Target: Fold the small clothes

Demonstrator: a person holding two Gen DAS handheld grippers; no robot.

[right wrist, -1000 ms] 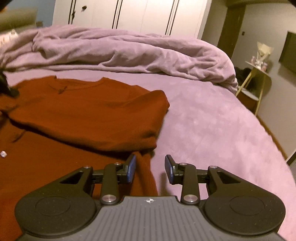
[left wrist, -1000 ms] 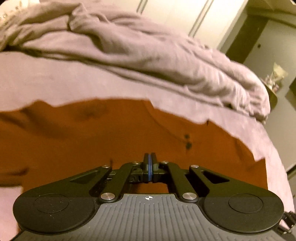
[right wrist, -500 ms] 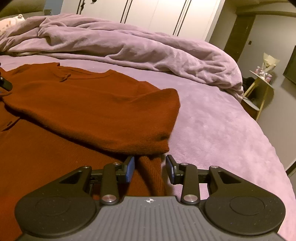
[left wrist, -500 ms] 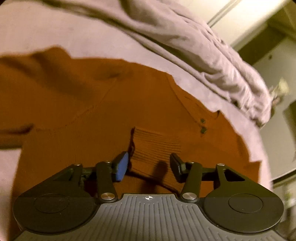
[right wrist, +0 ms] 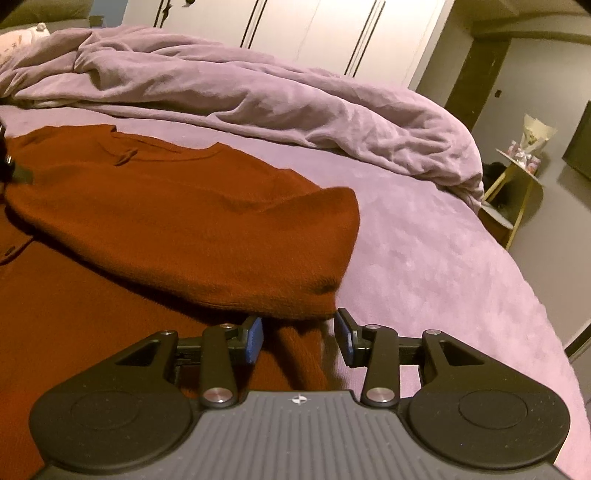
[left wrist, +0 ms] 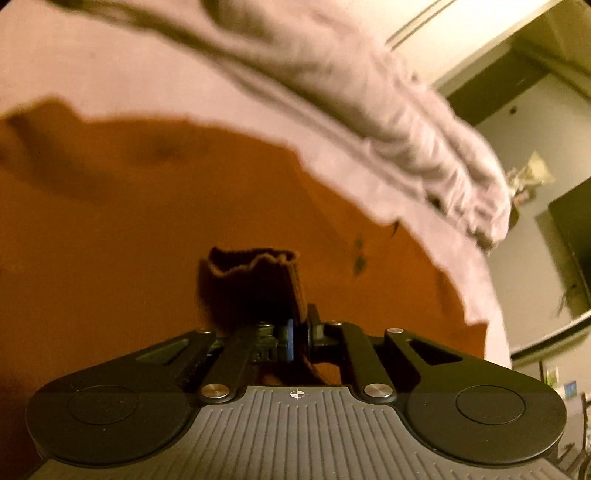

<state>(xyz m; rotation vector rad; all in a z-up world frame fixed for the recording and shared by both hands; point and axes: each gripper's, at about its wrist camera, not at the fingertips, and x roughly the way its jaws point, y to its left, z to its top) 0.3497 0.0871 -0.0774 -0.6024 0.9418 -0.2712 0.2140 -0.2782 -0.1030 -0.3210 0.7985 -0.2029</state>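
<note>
A rust-orange knit sweater point(right wrist: 177, 221) lies on the lilac bed, one part folded over its body. In the left wrist view the sweater point(left wrist: 147, 221) fills the middle, and its ribbed cuff point(left wrist: 255, 273) stands up from my left gripper point(left wrist: 301, 332), which is shut on it. My right gripper point(right wrist: 298, 338) sits at the sweater's right edge, just short of the folded part. Its jaws are opening, and a strip of the knit point(right wrist: 295, 354) lies between them with the pads clear of it.
A rumpled lilac duvet point(right wrist: 258, 99) is heaped across the far side of the bed. Bare lilac sheet point(right wrist: 424, 258) stretches right of the sweater to the bed's edge. Beyond stand white wardrobe doors point(right wrist: 314, 33) and a small gold-legged side table point(right wrist: 517, 177).
My left gripper opened around the ribbed cuff, then closed on it and lifted it off the sweater. My right gripper crept towards the folded edge, its jaws slightly wider.
</note>
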